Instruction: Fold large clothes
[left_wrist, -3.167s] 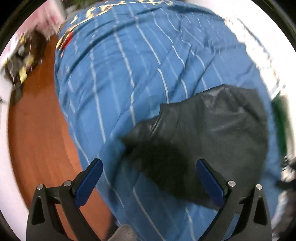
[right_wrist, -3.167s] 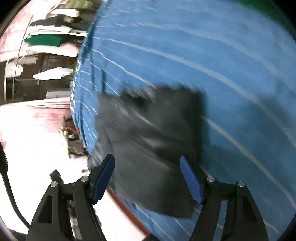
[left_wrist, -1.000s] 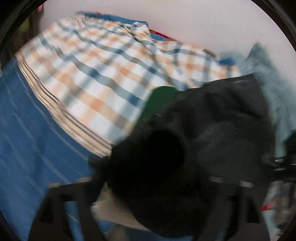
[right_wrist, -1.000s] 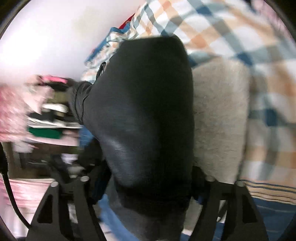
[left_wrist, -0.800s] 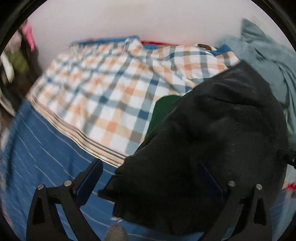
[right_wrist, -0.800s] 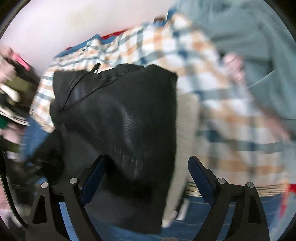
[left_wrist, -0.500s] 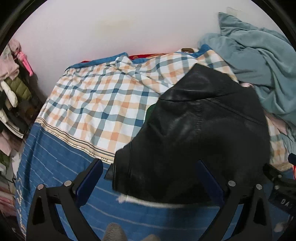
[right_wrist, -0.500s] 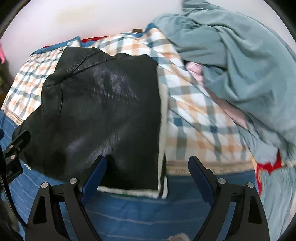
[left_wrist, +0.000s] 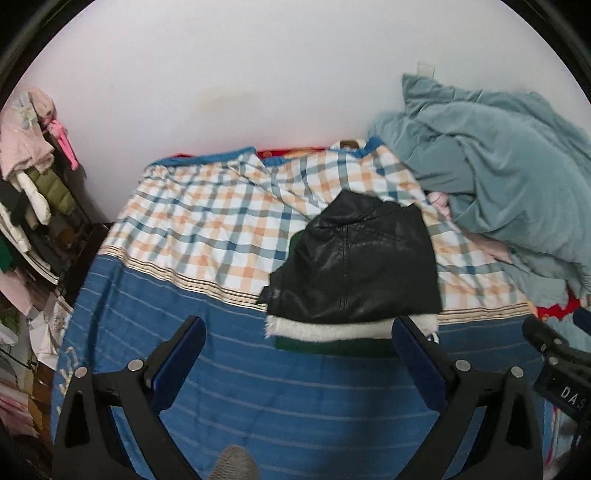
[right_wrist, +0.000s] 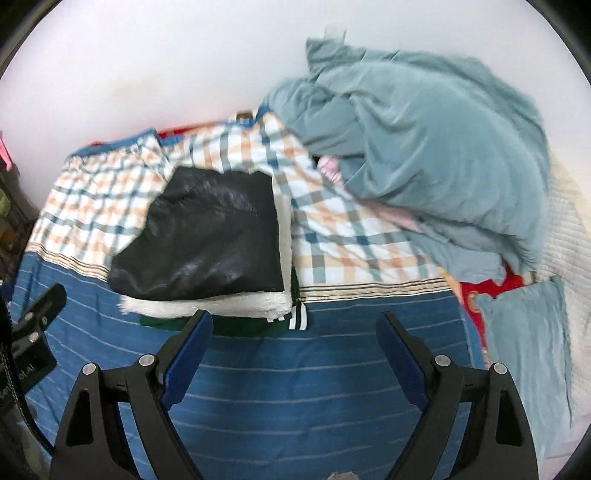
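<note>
Your left gripper (left_wrist: 299, 360) wide open and empty, your right gripper (right_wrist: 293, 350) likewise, folded black leather jacket (left_wrist: 358, 262) lying on the bed (left_wrist: 229, 373), stacked on a green garment (left_wrist: 332, 347), teal blanket (right_wrist: 424, 147) far right.

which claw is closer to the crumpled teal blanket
Right. The right claw faces the bed with the teal blanket up ahead to its right; the left claw sits further left, the blanket at its far right.

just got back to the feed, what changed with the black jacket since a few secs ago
Both grippers carried the black jacket from the blue striped area toward the plaid sheet, released it, and pulled back. The left gripper and right gripper are now open, empty. The teal blanket looks unchanged.
</note>
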